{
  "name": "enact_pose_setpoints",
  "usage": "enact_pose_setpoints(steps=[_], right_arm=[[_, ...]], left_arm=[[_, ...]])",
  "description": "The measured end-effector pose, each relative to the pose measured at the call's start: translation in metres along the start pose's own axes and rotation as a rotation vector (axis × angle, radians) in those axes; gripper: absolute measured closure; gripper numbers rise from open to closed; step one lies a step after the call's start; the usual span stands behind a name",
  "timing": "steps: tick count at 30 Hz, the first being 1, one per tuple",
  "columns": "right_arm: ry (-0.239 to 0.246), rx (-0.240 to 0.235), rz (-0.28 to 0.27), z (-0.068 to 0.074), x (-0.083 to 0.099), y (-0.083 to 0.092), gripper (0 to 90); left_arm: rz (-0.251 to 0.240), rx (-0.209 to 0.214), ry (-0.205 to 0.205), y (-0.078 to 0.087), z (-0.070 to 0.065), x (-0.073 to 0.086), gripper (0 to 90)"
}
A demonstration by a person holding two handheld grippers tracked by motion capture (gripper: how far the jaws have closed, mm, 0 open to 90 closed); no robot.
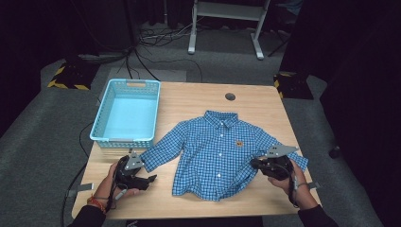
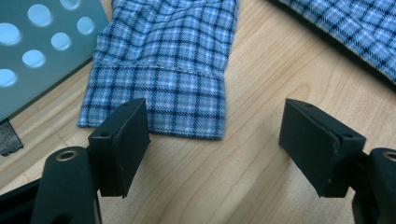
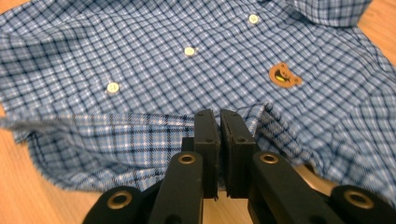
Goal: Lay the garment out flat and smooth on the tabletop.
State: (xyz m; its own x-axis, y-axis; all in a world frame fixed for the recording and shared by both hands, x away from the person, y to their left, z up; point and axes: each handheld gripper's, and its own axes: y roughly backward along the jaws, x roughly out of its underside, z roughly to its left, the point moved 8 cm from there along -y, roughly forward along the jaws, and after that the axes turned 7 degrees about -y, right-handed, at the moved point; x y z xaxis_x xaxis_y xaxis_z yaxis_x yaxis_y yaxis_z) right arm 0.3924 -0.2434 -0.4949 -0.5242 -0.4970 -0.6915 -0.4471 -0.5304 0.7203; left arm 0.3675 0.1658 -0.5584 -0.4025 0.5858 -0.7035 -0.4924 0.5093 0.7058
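Observation:
A small blue checked shirt (image 1: 215, 146) lies front up on the wooden table (image 1: 198, 97), buttoned, with a bear patch (image 3: 284, 76) on its chest. My left gripper (image 1: 150, 179) rests open on the table at the end of the shirt's left-hand sleeve. In the left gripper view its jaws (image 2: 215, 126) stand wide apart just short of the cuff (image 2: 156, 100), touching nothing. My right gripper (image 1: 256, 163) is at the shirt's right side, and its jaws (image 3: 219, 116) are shut on a fold of the sleeve fabric (image 3: 140, 140), raised over the shirt's body.
A light blue plastic basket (image 1: 124, 140) with nothing in it stands at the table's back left, and its holed wall (image 2: 42, 46) is close beside the left cuff. A round cable hole (image 1: 230, 96) sits near the table's far edge. Bare wood lies along the front edge.

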Motion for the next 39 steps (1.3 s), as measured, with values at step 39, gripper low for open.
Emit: enact_pose_setpoints(steps=[39], right_arm=[[-0.074, 0.021, 0.04, -0.006, 0.082, 0.032, 81.2]], left_arm=[[-0.001, -0.003, 0.001, 0.0, 0.0, 0.0, 24.2]])
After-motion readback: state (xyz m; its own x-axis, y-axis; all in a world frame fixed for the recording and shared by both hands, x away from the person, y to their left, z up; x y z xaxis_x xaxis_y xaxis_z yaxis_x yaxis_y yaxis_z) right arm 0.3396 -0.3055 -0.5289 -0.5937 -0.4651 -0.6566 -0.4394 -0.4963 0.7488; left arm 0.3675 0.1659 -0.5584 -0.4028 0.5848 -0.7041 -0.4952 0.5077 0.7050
